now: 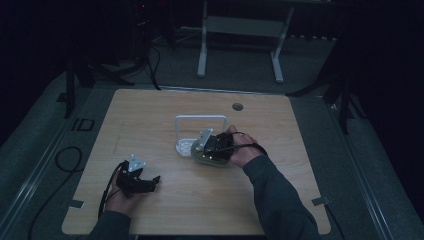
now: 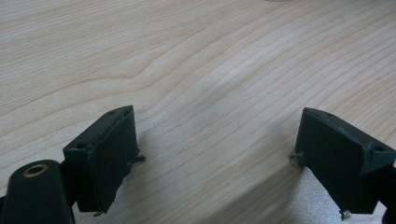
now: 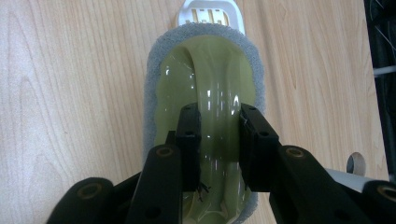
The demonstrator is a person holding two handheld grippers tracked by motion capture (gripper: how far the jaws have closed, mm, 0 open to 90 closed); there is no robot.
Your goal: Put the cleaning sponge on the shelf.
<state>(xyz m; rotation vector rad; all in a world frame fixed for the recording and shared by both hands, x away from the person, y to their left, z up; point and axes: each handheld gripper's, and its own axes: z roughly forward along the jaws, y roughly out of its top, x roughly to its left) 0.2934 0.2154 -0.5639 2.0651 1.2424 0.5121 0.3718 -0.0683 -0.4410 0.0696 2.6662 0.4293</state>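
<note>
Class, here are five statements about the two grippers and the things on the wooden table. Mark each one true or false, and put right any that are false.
1. The right gripper grips the handle of the green scrubber. True.
2. The left gripper holds a sponge. False: its jaws are open, with bare table between them.
3. The scrubber has a grey pad around its edge. True.
4. A white rack stands beside the scrubber. True.
5. The left gripper touches the rack. False: it is apart, nearer the person.

Dim high view, bright gripper views
</note>
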